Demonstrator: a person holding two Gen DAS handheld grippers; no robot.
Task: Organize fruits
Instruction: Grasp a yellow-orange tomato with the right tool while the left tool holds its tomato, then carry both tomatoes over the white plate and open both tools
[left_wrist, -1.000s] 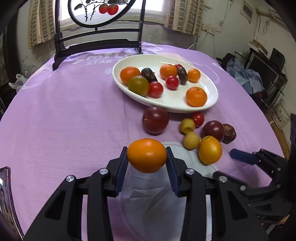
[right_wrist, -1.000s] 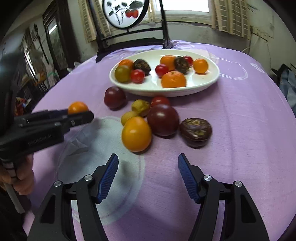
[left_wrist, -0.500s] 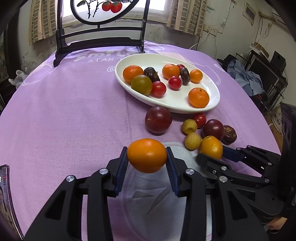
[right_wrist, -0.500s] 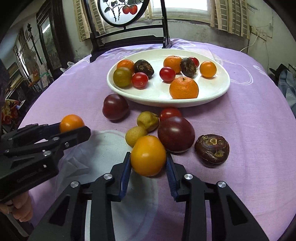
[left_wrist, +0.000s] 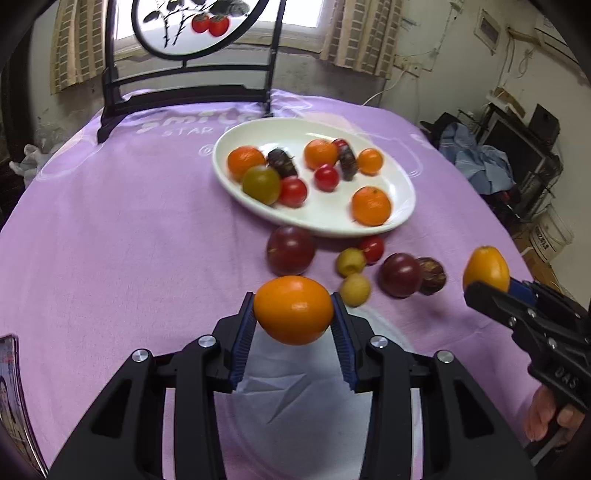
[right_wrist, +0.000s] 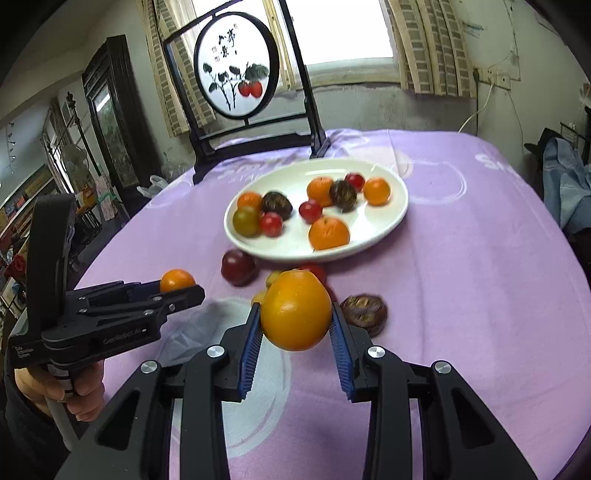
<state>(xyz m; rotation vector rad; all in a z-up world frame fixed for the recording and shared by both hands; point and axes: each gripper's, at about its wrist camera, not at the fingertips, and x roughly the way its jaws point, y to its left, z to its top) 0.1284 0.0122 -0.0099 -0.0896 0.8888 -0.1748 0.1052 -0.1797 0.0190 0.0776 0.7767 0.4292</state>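
Note:
My left gripper (left_wrist: 293, 314) is shut on an orange fruit (left_wrist: 293, 309) and holds it above the purple cloth; it also shows in the right wrist view (right_wrist: 162, 295). My right gripper (right_wrist: 295, 321) is shut on a yellow-orange fruit (right_wrist: 296, 310), lifted off the table; it shows at the right in the left wrist view (left_wrist: 491, 284). A white oval plate (left_wrist: 402, 184) holds several oranges, tomatoes and dark fruits. Loose fruits lie in front of it: a dark red plum (left_wrist: 290, 250), two small yellow fruits (left_wrist: 350, 261), a red tomato (left_wrist: 372, 248), a second plum (left_wrist: 400, 274) and a brown wrinkled fruit (left_wrist: 430, 275).
A dark chair back (left_wrist: 192, 77) with a round painted panel stands at the table's far edge. The purple tablecloth (left_wrist: 110, 240) covers a round table. A white printed patch (left_wrist: 295, 406) lies under my left gripper. Room clutter (left_wrist: 509, 158) sits beyond the right edge.
My right gripper closed on the yellow-orange fruit and lifted it off the cloth, up and to the right. My left gripper still holds its orange and rose a little.

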